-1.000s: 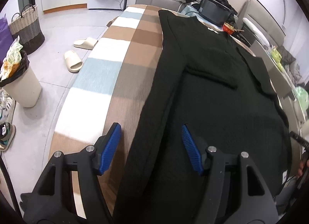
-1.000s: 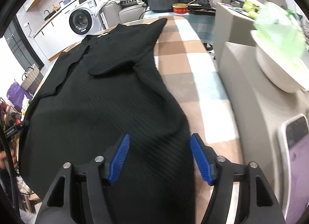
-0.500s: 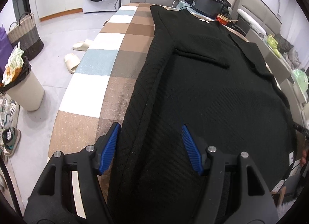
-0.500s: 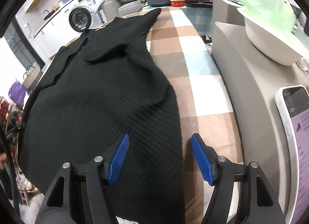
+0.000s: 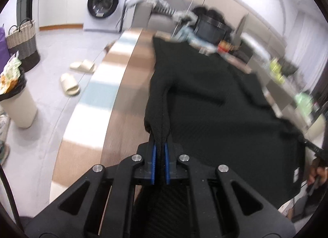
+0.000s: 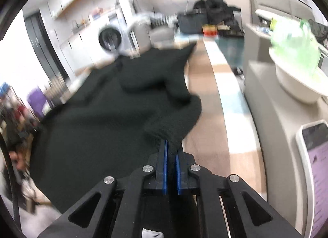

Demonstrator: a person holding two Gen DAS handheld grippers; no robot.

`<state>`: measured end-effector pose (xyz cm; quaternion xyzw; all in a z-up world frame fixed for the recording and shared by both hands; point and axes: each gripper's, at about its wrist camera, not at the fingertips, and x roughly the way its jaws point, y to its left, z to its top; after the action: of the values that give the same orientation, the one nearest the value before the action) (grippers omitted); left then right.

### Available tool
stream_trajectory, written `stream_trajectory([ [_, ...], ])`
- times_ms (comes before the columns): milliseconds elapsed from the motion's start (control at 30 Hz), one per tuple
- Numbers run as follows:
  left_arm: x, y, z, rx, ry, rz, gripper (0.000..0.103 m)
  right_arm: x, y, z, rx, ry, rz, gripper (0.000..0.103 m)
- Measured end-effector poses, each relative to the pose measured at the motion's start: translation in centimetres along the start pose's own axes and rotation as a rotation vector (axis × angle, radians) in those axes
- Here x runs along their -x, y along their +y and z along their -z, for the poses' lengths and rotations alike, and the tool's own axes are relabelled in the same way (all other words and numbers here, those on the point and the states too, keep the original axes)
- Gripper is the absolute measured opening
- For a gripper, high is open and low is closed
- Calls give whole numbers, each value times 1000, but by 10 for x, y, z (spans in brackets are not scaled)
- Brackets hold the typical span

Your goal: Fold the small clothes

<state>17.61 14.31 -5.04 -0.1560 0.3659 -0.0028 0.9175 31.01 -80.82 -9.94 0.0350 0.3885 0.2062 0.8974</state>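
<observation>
A black knit garment (image 5: 215, 104) lies spread on a table with a checked cloth (image 5: 114, 86). My left gripper (image 5: 160, 147) is shut on the garment's near left hem and lifts it into a ridge. In the right wrist view the same garment (image 6: 98, 119) shows, and my right gripper (image 6: 171, 147) is shut on its near right hem, which bunches up above the checked cloth (image 6: 221, 115). Both views are motion-blurred.
A washing machine (image 5: 104, 4), slippers (image 5: 69, 84), a bin (image 5: 14, 98) and a basket (image 5: 22, 41) are on the floor to the left. On the right stand a white bowl with a green bag (image 6: 295, 74) and a phone (image 6: 315, 156). A dark box (image 6: 190, 22) stands at the table's far end.
Both grippers have shut on the garment's near hem and lifted it, so the fabric bunches. Before, both were open over the flat garment.
</observation>
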Motion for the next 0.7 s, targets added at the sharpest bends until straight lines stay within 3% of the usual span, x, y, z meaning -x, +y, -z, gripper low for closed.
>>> stream_trajectory([
  [233,6,2,-45,45,-105,71,3,16,9,-45,-19,-192,-42,7],
  [367,-9,13,-74,76,-145,52,3,4,1,-69,-93,-254,-17,7],
  [433,-28,25,-87,115,-129,31,3,-10,-7,-80,-148,-262,2,7],
  [533,-58,39,-93,168,-36,7,4,-34,-19,-87,-195,-192,14,14],
  [667,-74,47,-82,191,55,-30,30,-55,-41,-74,-264,-47,11,32],
  [700,-72,49,-76,188,56,-27,34,-53,-45,-67,-272,-37,15,44],
])
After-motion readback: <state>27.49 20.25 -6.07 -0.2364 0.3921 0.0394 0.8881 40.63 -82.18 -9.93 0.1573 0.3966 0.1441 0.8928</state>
